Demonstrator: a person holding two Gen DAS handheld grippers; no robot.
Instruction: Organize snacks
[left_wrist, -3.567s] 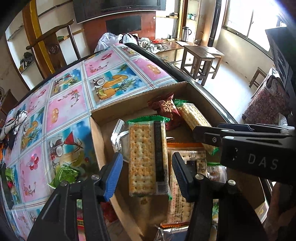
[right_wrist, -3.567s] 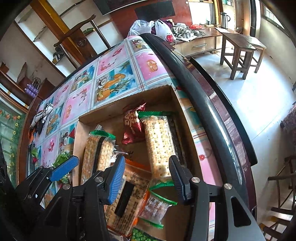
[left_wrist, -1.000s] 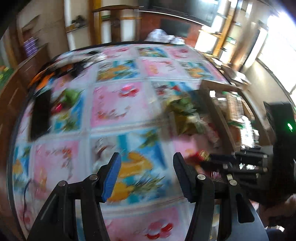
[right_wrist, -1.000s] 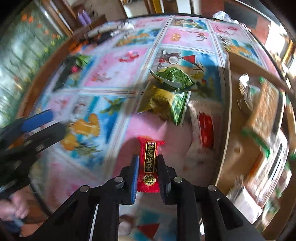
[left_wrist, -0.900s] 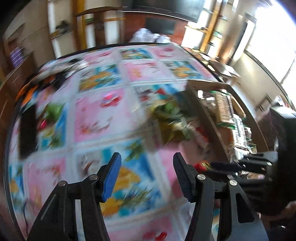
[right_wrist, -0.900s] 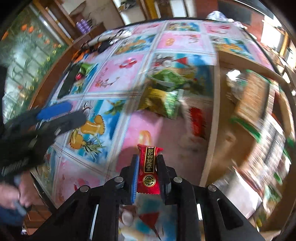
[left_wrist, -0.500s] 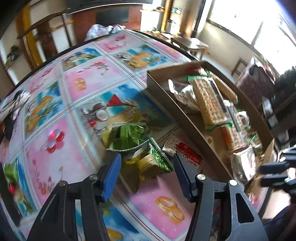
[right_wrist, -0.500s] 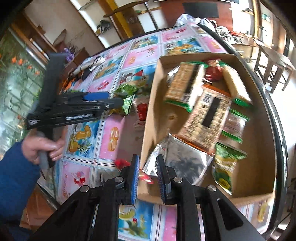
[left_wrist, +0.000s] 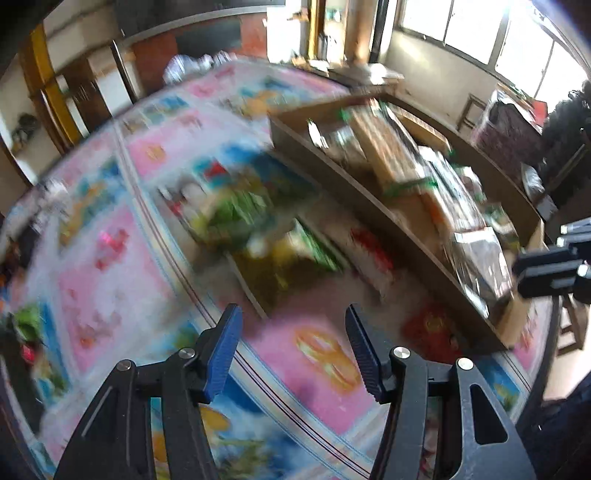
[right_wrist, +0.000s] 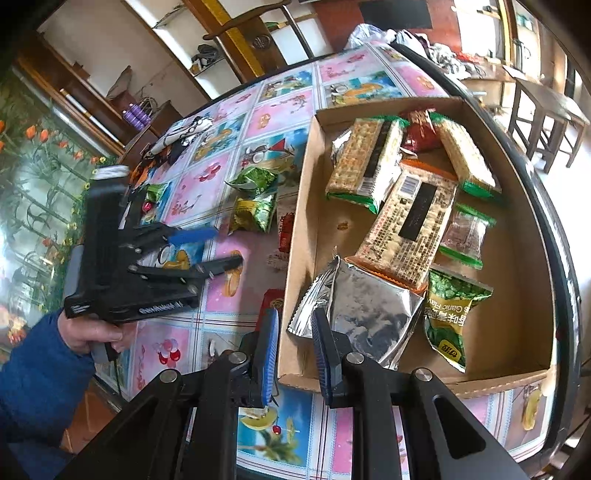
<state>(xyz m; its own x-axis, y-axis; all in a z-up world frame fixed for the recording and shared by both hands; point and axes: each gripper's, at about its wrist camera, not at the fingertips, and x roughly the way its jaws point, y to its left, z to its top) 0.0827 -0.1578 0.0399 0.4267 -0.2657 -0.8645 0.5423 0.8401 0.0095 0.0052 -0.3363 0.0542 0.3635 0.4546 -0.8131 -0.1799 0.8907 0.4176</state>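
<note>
A cardboard box (right_wrist: 299, 206) on the flowered tablecloth holds cracker packs, a silver pouch (right_wrist: 369, 314) and a green pea packet (right_wrist: 450, 314). My right gripper (right_wrist: 295, 314) hangs over the box's near left corner, shut, with nothing between its pads. A small red packet (right_wrist: 271, 302) lies on the cloth just outside the box wall. Two green packets (right_wrist: 255, 212) and a red-and-white one (right_wrist: 284, 225) lie left of the box. My left gripper (left_wrist: 292, 310) is open and empty, near the blurred green packets (left_wrist: 288, 258) and the red packet (left_wrist: 428, 325).
A hand in a blue sleeve (right_wrist: 92, 332) holds the left gripper (right_wrist: 227, 246). Dark odds and ends lie at the table's far left (right_wrist: 173, 144). A wooden chair (right_wrist: 258, 33) stands behind the table, stools (right_wrist: 546, 107) to the right. The table's black rim (right_wrist: 554, 229) runs close by the box.
My right gripper swung from the cloth to the box's near corner. The red packet it held now lies on the cloth by the box. My left gripper moved nearer the green packets.
</note>
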